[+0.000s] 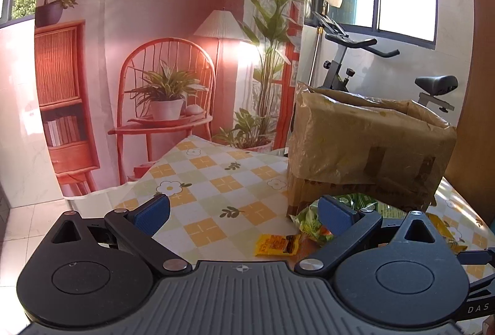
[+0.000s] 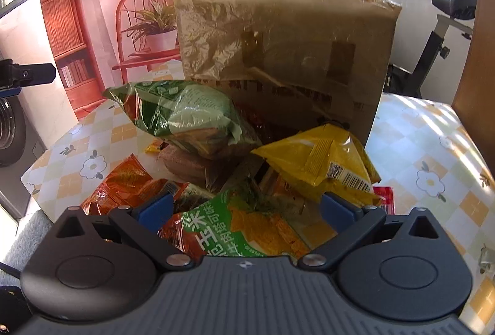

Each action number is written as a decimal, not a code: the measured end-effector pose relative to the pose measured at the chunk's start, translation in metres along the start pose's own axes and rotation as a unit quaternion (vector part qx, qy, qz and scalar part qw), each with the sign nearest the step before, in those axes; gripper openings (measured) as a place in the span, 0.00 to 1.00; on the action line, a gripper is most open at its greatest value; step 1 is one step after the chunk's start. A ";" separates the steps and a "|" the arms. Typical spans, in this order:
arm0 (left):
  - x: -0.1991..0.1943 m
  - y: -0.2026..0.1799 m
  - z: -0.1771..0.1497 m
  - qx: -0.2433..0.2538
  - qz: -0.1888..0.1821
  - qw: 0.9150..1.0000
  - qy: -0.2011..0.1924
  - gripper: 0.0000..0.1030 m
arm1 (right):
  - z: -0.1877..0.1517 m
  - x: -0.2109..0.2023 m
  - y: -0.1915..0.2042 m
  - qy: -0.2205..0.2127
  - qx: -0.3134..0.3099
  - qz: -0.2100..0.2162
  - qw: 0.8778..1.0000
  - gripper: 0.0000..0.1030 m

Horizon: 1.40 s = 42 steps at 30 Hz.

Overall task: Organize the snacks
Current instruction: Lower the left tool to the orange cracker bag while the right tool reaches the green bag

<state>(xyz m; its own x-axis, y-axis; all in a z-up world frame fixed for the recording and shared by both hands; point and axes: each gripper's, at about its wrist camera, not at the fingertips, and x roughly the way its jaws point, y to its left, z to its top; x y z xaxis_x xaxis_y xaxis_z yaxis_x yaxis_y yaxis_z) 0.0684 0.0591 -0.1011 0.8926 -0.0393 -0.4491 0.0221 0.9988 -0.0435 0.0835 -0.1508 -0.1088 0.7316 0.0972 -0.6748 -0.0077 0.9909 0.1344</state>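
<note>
A brown cardboard box (image 1: 368, 149) stands open-topped on the checkered tablecloth; it also shows in the right wrist view (image 2: 287, 56). Snack bags are piled in front of it: a green bag (image 2: 185, 115) on top, a yellow bag (image 2: 328, 161), an orange bag (image 2: 130, 186) and a green-and-orange bag (image 2: 247, 226) nearest me. My right gripper (image 2: 246, 208) is open, its jaws astride the green-and-orange bag, not closed on it. My left gripper (image 1: 244, 211) is open and empty over the cloth, left of the box. A small yellow packet (image 1: 277, 245) lies between its jaws' reach, beside a green bag (image 1: 312, 220).
The table (image 1: 204, 180) has a flowered checkered cloth; its far edge meets a printed backdrop. An exercise bike (image 1: 355, 56) stands behind the box. A wooden panel (image 2: 473, 56) rises at the right. A small red packet (image 2: 385, 195) lies right of the pile.
</note>
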 end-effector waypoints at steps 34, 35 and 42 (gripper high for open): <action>0.064 -0.005 -0.084 0.028 -0.090 0.981 0.167 0.97 | -0.008 0.067 -0.018 0.084 0.146 0.033 0.985 0.99; 0.064 -0.005 -0.085 0.028 -0.093 0.981 0.169 0.97 | -0.009 0.065 -0.018 0.078 0.146 0.031 0.986 0.99; 0.074 -0.009 -0.094 0.034 -0.093 0.978 0.183 0.97 | -0.013 0.057 -0.018 0.058 0.141 0.032 0.988 0.97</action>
<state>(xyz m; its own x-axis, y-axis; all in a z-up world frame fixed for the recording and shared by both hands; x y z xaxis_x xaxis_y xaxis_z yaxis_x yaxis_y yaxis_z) 0.0917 0.0444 -0.2175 0.6503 -0.2160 -0.7283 0.2102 0.9725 -0.1007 0.1169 -0.1617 -0.1590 0.6521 0.1847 -0.7353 0.1508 0.9189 0.3645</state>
